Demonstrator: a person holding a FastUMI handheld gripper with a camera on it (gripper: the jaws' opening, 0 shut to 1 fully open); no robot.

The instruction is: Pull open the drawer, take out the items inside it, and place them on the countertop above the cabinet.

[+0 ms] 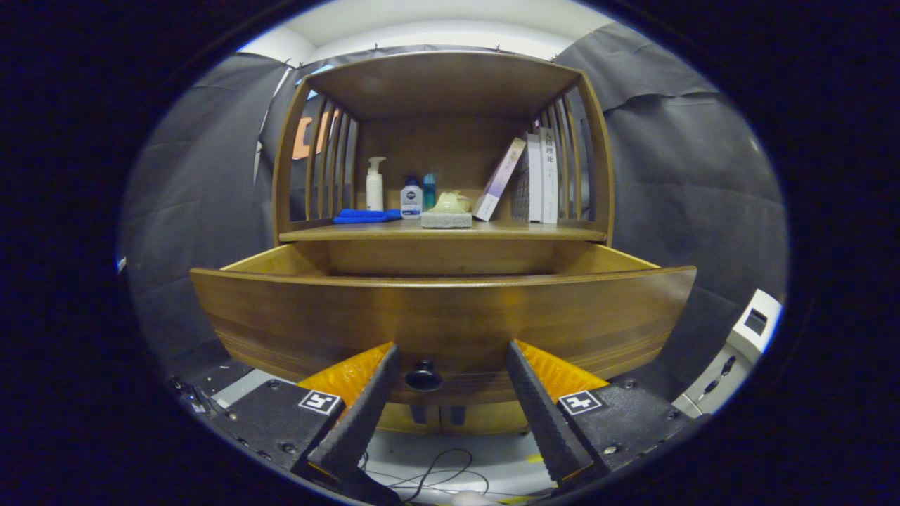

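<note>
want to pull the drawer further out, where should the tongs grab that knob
Grip the knob itself, the small dark round stub low on the drawer front. Come straight at the front, one finger each side. The tongs are open and already straddle it, so closing there should likely catch it.

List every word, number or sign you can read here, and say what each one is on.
Nothing is clear enough to quote.
White book, spine: printed characters, too small to read surely.
Leaning book, cover: text blurred.
Bottles: print too small.
Gripper, open with its fingers either side of the drawer knob: square black-and-white markers, no words.
</note>
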